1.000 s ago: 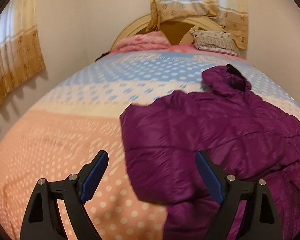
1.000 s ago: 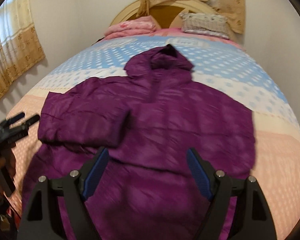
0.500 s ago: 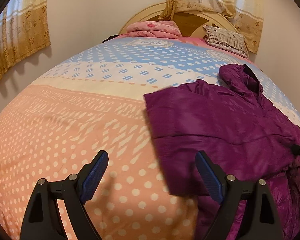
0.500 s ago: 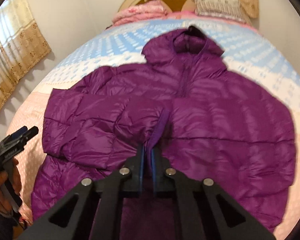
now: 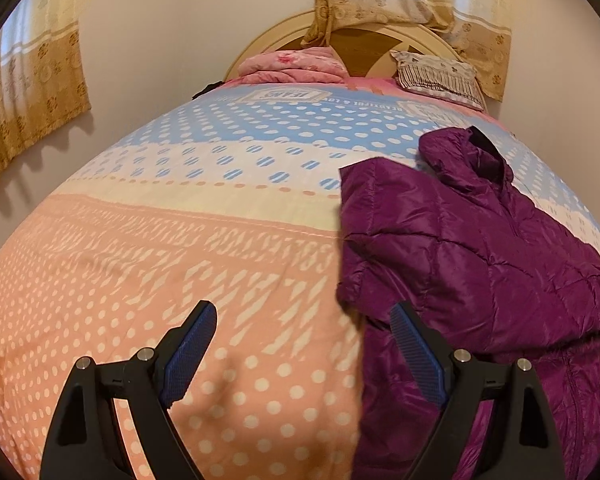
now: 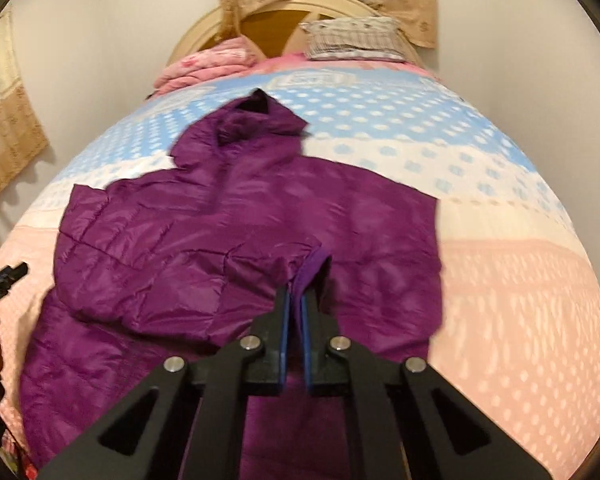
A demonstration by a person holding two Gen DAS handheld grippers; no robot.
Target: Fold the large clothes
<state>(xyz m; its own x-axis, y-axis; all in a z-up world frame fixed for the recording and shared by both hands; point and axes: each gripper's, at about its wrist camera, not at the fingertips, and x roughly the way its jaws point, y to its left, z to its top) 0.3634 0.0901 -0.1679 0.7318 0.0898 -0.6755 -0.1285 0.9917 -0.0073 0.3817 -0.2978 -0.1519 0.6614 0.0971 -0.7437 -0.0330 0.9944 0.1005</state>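
Observation:
A purple hooded puffer jacket [image 6: 260, 216] lies front up on the bed, hood toward the headboard. Its left sleeve is folded across the chest. My right gripper [image 6: 295, 296] is shut on that sleeve's cuff [image 6: 314, 266], with purple fabric pinched between the blue pads. In the left wrist view the jacket [image 5: 480, 260] fills the right side. My left gripper [image 5: 302, 312] is open over the bedspread, just left of the jacket's edge, with nothing between its fingers. The left gripper [image 6: 4, 276] also shows at the far left of the right wrist view, with a hand below it.
The dotted pink, cream and blue bedspread [image 5: 160, 260] covers the bed. A folded pink blanket [image 5: 296, 66] and a patterned pillow [image 5: 440, 76] lie by the wooden headboard [image 5: 360, 38]. Curtains [image 5: 28, 88] hang on the walls to the left and behind.
My right gripper has shut on the folded sleeve's cuff and keeps hold of it while shifting right. In the left wrist view the jacket has slid toward the right edge.

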